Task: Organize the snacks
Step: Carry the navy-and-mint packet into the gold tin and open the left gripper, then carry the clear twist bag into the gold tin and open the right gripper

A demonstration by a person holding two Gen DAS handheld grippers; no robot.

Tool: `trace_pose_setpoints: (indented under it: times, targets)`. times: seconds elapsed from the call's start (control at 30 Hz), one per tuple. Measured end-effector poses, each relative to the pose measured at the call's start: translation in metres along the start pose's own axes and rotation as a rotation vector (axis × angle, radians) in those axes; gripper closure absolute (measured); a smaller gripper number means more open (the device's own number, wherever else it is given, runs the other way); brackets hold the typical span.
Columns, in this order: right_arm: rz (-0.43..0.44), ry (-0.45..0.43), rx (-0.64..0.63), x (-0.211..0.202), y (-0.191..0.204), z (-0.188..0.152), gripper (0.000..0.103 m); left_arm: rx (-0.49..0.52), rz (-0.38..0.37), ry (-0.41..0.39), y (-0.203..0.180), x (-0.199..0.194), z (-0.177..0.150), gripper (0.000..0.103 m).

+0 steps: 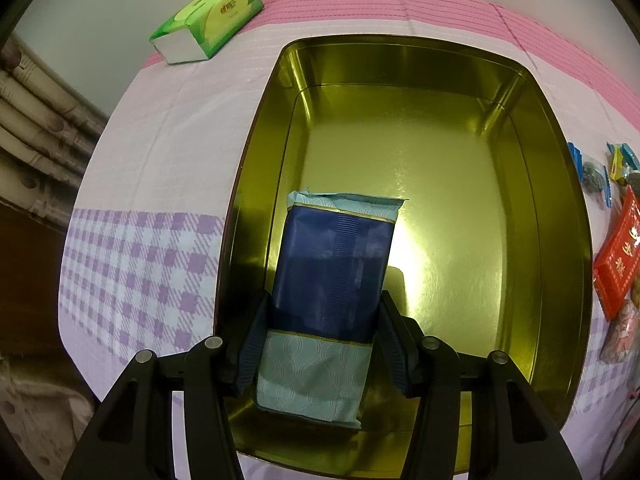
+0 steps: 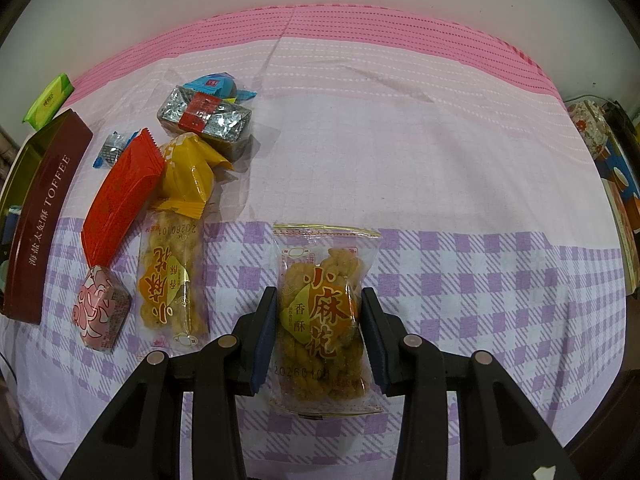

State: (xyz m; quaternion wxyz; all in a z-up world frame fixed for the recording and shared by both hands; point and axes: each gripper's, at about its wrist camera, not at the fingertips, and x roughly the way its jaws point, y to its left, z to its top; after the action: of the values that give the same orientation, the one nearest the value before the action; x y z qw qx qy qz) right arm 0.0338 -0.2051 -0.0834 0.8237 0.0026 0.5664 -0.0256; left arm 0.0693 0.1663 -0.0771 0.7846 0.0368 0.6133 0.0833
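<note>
Left wrist view showed the left gripper [image 1: 320, 316] clamped on a blue foil snack packet [image 1: 332, 264] inside the gold metal tin [image 1: 560, 184], while the right gripper [image 2: 318, 320] pinched a clear fried-twist packet [image 2: 324, 312] over the checked cloth [image 2: 480, 280], whose slick wrapper could slip.

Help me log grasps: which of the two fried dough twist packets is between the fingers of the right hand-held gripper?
The upright-reading twist packet, alone on the purple checks, sits in the right hand-held gripper. The other twist packet lies upside down beside the snack pile.
</note>
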Motion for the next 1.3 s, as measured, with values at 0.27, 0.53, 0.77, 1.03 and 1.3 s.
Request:
trace_pose_setpoints:
  times: [0.27,0.53,0.77,1.03,1.3]
  targets:
    - [-0.003,0.004,0.0,0.001,-0.003,0.0,0.065,0.011,0.009,-0.013,-0.001,-0.002,-0.001,0.05]
    - [-0.007,0.003,0.002,0.0,-0.001,0.0,0.067,0.012,0.008,-0.035,-0.003,-0.005,-0.002,0.049]
    - [-0.023,0.003,-0.001,-0.001,0.002,0.0,0.067,0.002,-0.015,-0.088,-0.005,-0.018,-0.001,0.044]
    - [-0.043,-0.02,0.008,-0.011,0.0,-0.002,0.067,-0.019,-0.045,-0.167,-0.009,-0.036,-0.002,0.039]
    - [-0.023,-0.085,-0.01,-0.045,0.009,0.005,0.067,-0.053,-0.062,-0.228,0.001,-0.05,-0.009,0.029]
